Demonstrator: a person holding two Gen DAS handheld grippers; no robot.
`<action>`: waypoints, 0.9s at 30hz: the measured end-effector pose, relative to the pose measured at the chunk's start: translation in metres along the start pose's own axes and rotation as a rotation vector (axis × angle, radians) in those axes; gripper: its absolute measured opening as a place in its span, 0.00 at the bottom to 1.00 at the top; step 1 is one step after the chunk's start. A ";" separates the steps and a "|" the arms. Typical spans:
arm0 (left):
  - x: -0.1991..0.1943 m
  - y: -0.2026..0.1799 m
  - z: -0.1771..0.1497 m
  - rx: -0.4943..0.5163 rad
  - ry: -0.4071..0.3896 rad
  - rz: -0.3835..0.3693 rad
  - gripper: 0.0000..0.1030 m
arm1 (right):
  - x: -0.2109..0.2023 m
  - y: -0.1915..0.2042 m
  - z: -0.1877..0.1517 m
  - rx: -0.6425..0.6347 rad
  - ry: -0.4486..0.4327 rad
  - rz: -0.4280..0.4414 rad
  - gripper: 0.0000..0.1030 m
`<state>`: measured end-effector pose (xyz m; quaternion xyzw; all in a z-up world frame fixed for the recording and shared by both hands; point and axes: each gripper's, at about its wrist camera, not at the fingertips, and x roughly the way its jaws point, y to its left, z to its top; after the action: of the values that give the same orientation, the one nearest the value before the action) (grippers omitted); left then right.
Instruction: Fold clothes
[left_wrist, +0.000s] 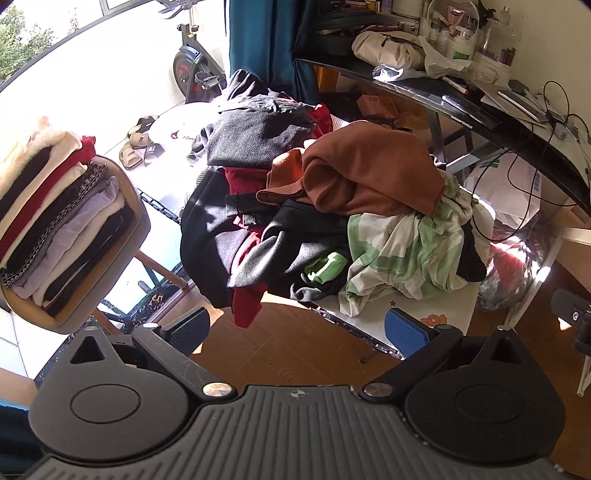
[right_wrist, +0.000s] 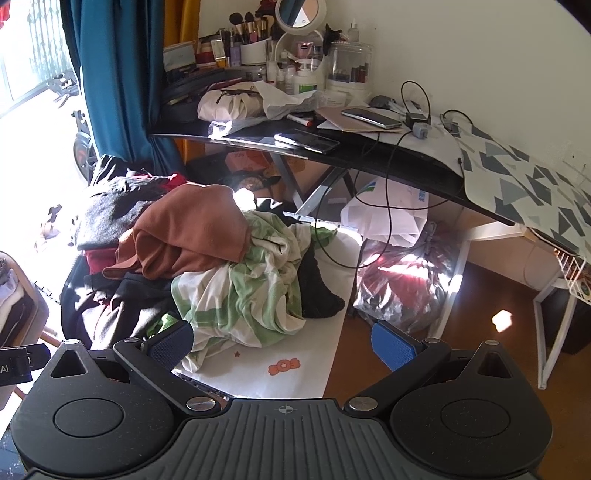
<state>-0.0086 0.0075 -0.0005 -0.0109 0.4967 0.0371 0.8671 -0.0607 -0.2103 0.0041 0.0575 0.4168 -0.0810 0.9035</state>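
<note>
While the clothes pile (left_wrist: 332, 206) lay rumpled, a brown garment (right_wrist: 192, 232) topped it. Both grippers, left gripper (left_wrist: 297, 328) and right gripper (right_wrist: 284, 341), hovered short of it, fingers spread, empty.

One heap of unfolded clothes (left_wrist: 332, 206) lies on one low table (left_wrist: 443, 306), and one stack of folded clothes (left_wrist: 62, 221) sits on one chair (left_wrist: 136, 218). One desk (right_wrist: 369, 155) carries two phones (right_wrist: 306, 142), one round mirror (right_wrist: 301, 13) and one marker (right_wrist: 300, 119). One exercise bike (left_wrist: 192, 70) stands by the window.

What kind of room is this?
Probably a bedroom at home: a desk crowded with makeup brushes and a mirror, a heap of unfolded clothes, and a folded stack.
</note>
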 end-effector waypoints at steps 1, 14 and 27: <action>0.001 0.000 0.000 -0.001 0.004 0.001 1.00 | 0.000 0.000 0.000 0.000 0.001 0.000 0.99; 0.003 -0.004 0.000 -0.001 0.032 0.012 1.00 | 0.003 -0.009 0.000 0.011 0.007 0.007 0.99; 0.001 -0.010 0.003 0.004 0.024 0.010 1.00 | 0.005 -0.013 0.002 0.013 -0.011 0.028 0.99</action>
<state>-0.0048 -0.0020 0.0000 -0.0070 0.5072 0.0405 0.8609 -0.0585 -0.2244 0.0015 0.0686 0.4105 -0.0712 0.9065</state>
